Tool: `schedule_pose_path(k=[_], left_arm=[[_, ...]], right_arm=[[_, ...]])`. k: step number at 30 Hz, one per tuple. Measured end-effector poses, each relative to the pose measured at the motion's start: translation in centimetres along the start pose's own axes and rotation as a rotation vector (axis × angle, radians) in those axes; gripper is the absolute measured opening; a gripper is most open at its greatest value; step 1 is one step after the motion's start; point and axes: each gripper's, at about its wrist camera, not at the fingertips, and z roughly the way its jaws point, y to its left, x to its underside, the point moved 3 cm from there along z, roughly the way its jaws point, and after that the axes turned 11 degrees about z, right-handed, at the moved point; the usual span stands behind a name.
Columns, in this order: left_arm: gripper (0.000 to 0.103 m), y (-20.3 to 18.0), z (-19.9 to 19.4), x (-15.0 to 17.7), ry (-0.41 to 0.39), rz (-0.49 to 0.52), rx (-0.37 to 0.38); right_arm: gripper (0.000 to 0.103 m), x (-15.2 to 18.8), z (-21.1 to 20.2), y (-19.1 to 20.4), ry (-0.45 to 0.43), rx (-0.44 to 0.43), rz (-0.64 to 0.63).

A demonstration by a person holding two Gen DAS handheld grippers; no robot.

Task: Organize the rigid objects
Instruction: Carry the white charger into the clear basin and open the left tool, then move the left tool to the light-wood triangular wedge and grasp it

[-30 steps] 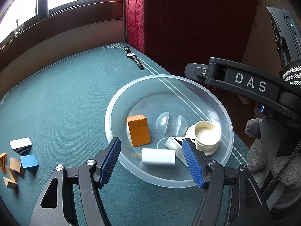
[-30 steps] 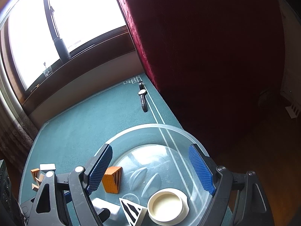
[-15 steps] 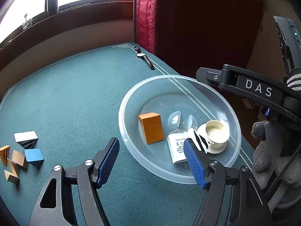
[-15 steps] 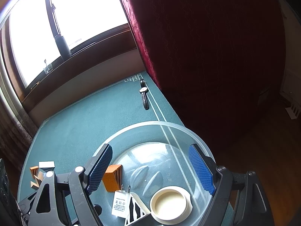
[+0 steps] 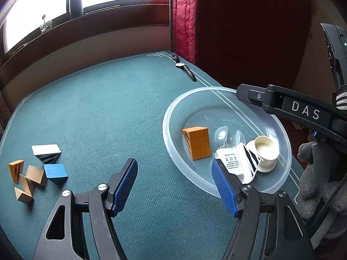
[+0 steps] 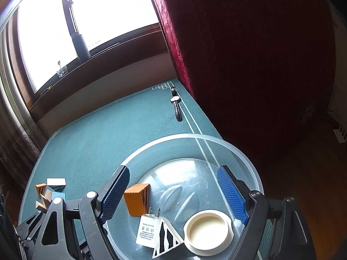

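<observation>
Nearest to me, the left gripper point(image 5: 174, 184) hangs over the green tabletop point(image 5: 104, 112) with its blue pads point(image 5: 124, 186) spread about halfway and nothing between them. The right gripper point(image 6: 175, 195) sits above the clear bowl point(image 6: 249, 164), jaws wide and empty too.

The bowl already carries four pieces: an orange block point(image 5: 197, 142), a white charger plug point(image 6: 148, 229) lying flat with its prongs up the picture, a black-and-white striped wedge point(image 6: 166, 240) touching the plug, and a cream round lid point(image 6: 208, 230) beside that.

What is left lies off to the left gripper's side — a loose cluster near the table's edge: a white-topped striped block point(image 5: 46, 152), a blue block point(image 5: 56, 173), an orange striped piece point(image 5: 16, 170) and a couple of plain wooden wedges point(image 5: 27, 186) touching one another.

My guess is that the step in hand is the left gripper's trip to that cluster. To do it well I would take the blue block first, since it stands at the cluster's near edge with flat, parallel sides. The present spread looks enough to straddle it. Come down squarely so one pad does not nudge the wooden wedges just beside it, and close on the flat faces, not the slanted ones — wedges squirt out of a pinch.

Farther back, a wristwatch point(image 5: 184, 68) lies by the red curtain point(image 5: 184, 17), well apart from everything; whether it counts among the things to sort I cannot tell.
</observation>
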Motion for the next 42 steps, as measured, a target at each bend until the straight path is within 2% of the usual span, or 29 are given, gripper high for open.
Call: schedule_pose_path(k=[8,14,20,35,42], left_arm=[[0.072,1.4,-0.5,1.3,-0.007,-0.019,-0.047],[0.072,3.8,-0.9,2.6,-0.002,-0.074,-0.071],[0.072,7.2,-1.7,4.2,0.002,-0.148,-0.114],[0.072,17.2,-4.8,9.6,0.019,-0.311,-0.282],[0.072,20.7,-5.5,12.0,0.034,-0.367,-0.335]], right_arm=[[0.086,1.2,0.3,1.1,0.017,-0.007,-0.031],[0.086,2.1,0.1,2.3,0.017,-0.030,-0.066],[0.086,3.3,-0.2,4.2,0.013,-0.048,-0.121],[0.086,6.9,-1.5,8.8,0.021,-0.120,-0.262],[0.086,9.4,-1.7,11.4,0.056,-0.172,-0.342]])
